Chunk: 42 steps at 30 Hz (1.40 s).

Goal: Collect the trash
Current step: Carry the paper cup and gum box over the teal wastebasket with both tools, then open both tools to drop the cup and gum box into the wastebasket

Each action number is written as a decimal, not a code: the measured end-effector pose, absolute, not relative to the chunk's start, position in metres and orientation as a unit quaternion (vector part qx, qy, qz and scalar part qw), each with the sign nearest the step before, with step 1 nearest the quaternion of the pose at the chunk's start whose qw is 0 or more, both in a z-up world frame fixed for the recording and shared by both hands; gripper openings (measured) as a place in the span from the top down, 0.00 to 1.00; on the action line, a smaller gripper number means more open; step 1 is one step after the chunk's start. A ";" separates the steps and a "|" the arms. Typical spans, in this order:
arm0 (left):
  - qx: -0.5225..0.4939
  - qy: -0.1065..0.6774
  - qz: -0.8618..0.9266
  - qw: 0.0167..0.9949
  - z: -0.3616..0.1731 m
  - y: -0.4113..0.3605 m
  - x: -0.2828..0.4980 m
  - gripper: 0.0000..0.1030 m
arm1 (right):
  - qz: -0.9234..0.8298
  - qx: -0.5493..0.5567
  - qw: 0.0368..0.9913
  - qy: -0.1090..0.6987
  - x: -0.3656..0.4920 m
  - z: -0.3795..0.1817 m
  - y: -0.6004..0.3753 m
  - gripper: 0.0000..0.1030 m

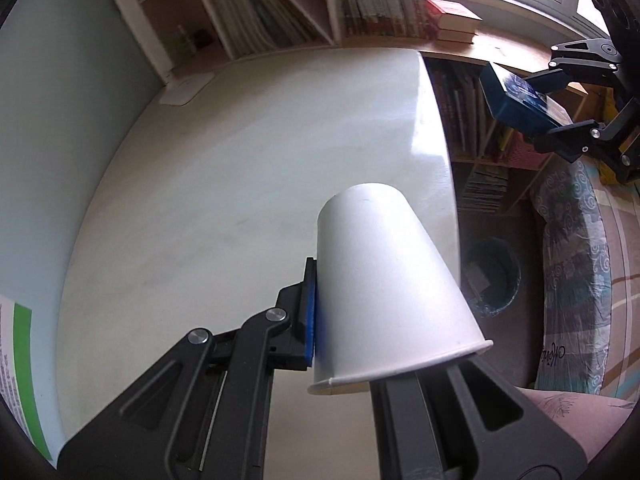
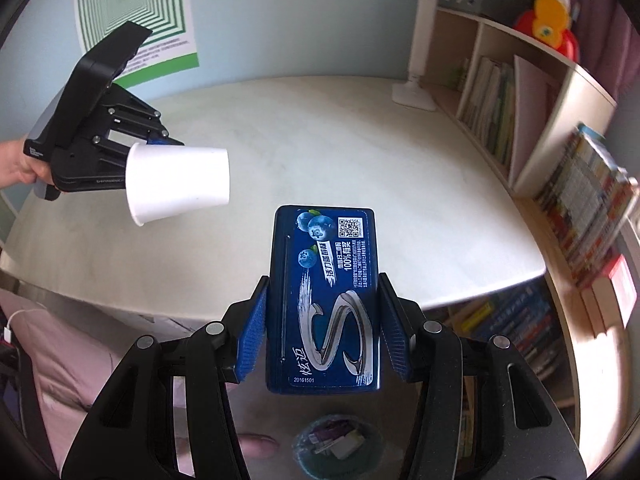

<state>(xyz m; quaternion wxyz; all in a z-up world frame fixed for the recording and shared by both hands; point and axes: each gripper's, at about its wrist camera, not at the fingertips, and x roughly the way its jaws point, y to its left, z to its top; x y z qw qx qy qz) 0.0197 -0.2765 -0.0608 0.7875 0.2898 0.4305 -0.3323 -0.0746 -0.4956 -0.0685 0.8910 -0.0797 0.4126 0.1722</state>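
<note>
White table [image 1: 240, 168]: top bare apart from a white lamp base [image 1: 186, 87] at its far corner by the wall. Wooden bookshelf [image 2: 520, 112] full of books runs along the table's far and right sides. Green-and-white patterned poster [image 2: 132, 12] on the pale blue wall.

Waste bin [image 1: 494, 276] on the floor past the table's edge, dark liner, some scraps inside; in the right wrist view it lies directly below the right tongs.

Left tongs [image 1: 396, 344]: clenched on the wall of a white paper cup [image 1: 380, 280], one finger inside the mouth, blue pad against the outside. Cup held in the air over the table, base pointing away from the tongs.

Right tongs [image 2: 324, 336]: grasping a dark blue gum box [image 2: 324, 300] by its long sides, blueberry print and silver "S" facing the camera, held clear of the table edge.
</note>
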 end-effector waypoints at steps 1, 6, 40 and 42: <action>0.293 0.430 -0.344 0.782 -0.063 -0.290 0.013 0.97 | 0.162 -0.071 0.892 0.417 -0.085 -0.072 -0.506 0.49; 0.316 0.427 -0.395 0.750 -0.075 -0.352 -0.022 0.97 | 0.115 -0.025 0.892 0.437 -0.132 -0.099 -0.553 0.49; 0.455 0.495 -0.475 0.568 -0.302 -0.572 -0.151 0.35 | -0.018 0.282 0.803 0.525 -0.269 -0.347 -0.690 0.31; 0.464 0.483 -0.478 0.569 -0.302 -0.573 -0.155 0.35 | -0.024 0.279 0.804 0.525 -0.271 -0.347 -0.694 0.28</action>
